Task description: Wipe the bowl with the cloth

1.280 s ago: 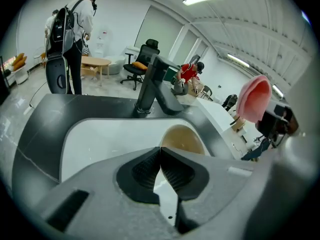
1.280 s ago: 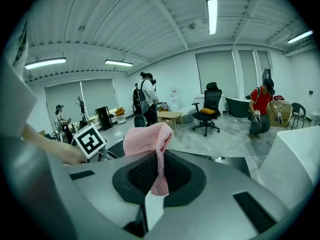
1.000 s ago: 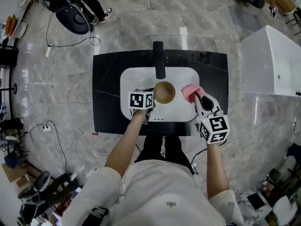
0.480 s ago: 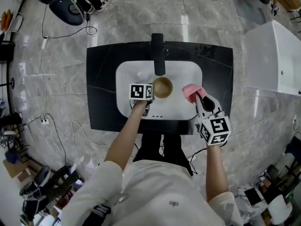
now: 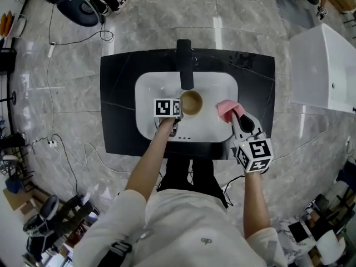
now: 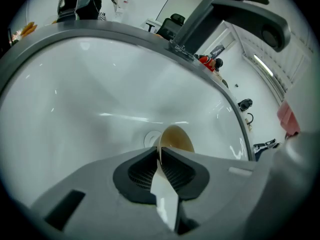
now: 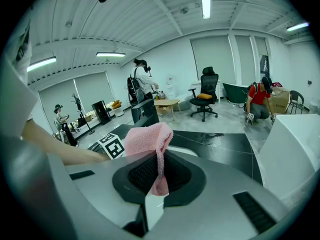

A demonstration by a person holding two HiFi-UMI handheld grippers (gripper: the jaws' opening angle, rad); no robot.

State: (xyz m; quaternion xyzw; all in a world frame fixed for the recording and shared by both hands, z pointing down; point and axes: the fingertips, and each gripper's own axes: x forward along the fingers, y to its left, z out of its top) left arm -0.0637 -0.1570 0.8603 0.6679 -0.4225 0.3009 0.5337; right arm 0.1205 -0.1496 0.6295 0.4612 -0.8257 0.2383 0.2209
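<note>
A tan bowl (image 5: 191,102) is held inside the white sink (image 5: 151,89), just below the black faucet (image 5: 185,63). My left gripper (image 5: 177,115) is shut on the bowl's near rim; in the left gripper view the thin rim (image 6: 160,156) runs between the two dark pads and the brown inside of the bowl (image 6: 176,137) shows beyond them. My right gripper (image 5: 236,114) is shut on a pink cloth (image 5: 225,109) over the sink's right edge. In the right gripper view the cloth (image 7: 147,140) bunches above the pads and a strip hangs down between them.
The sink is set in a black counter (image 5: 119,115) on a grey marble floor. A white tub (image 5: 322,71) stands to the right. A person in red (image 7: 260,98) crouches far off, and another person (image 7: 137,86) stands by desks and an office chair (image 7: 205,97).
Both grippers have come down a little: the bowl has sunk lower into the sink under the faucet, and the cloth has dropped slightly beside it.
</note>
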